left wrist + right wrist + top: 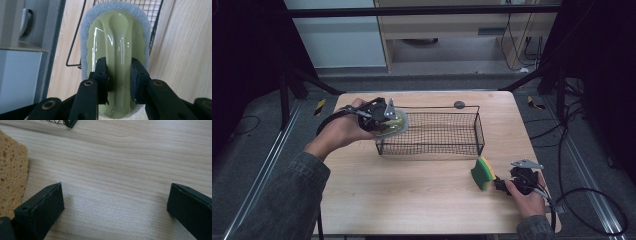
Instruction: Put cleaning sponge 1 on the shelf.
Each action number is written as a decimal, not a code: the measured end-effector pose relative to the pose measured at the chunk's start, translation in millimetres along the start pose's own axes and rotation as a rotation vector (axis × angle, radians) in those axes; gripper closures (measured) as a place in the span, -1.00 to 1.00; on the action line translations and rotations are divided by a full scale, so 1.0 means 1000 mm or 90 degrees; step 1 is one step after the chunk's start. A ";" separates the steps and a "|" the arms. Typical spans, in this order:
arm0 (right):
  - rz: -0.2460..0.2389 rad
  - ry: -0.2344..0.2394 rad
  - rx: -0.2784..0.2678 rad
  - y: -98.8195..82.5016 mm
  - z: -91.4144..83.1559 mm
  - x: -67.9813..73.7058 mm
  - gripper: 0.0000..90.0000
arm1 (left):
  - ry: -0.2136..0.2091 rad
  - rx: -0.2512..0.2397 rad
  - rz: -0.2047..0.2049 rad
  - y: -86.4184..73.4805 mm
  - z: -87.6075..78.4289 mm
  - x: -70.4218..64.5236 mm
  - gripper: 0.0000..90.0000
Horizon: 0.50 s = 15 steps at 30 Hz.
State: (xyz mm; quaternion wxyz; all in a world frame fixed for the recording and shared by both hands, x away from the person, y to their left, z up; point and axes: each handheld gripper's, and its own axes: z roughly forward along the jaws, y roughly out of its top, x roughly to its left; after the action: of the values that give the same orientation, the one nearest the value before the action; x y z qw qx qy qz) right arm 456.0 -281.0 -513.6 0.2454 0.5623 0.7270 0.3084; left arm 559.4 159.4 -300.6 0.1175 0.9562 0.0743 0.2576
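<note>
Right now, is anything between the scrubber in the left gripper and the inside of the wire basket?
Nothing visible. The left gripper holds the scrubber at the wire basket left end; only that end's rim lies below.

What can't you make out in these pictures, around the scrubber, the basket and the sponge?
- Scrubber: its underside faces away in the left gripper view; in the high view the left gripper covers much of it.
- Wire basket: in the right gripper view the top edge cuts off all but a corner.
- Sponge: cut off by the left edge there; green side unseen.
</note>
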 end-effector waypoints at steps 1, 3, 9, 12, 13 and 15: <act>0.000 0.000 0.000 0.000 0.000 0.000 -0.97 | -0.002 0.000 0.000 0.001 0.002 0.001 0.57; 0.001 0.001 0.000 0.000 0.000 0.000 -0.97 | 0.001 -0.003 0.001 0.003 0.005 0.003 0.57; 0.003 0.001 0.000 0.000 -0.001 0.001 -0.97 | 0.002 0.005 0.025 0.015 0.021 0.005 0.57; 0.002 0.001 0.000 0.000 -0.001 0.000 -0.97 | 0.003 0.014 0.040 0.019 0.028 0.004 0.57; 0.002 0.001 0.000 0.000 -0.001 0.000 -0.97 | 0.003 0.014 0.040 0.019 0.028 0.004 0.57; 0.001 0.001 0.000 0.000 -0.001 0.000 -0.97 | 0.000 0.010 0.045 0.021 0.034 0.003 0.57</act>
State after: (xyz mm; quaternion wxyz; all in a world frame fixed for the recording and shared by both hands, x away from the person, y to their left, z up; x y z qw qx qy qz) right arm 455.2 -280.8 -513.5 0.2445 0.5629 0.7266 0.3089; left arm 581.1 133.4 -321.7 0.1012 0.9590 0.0427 0.2612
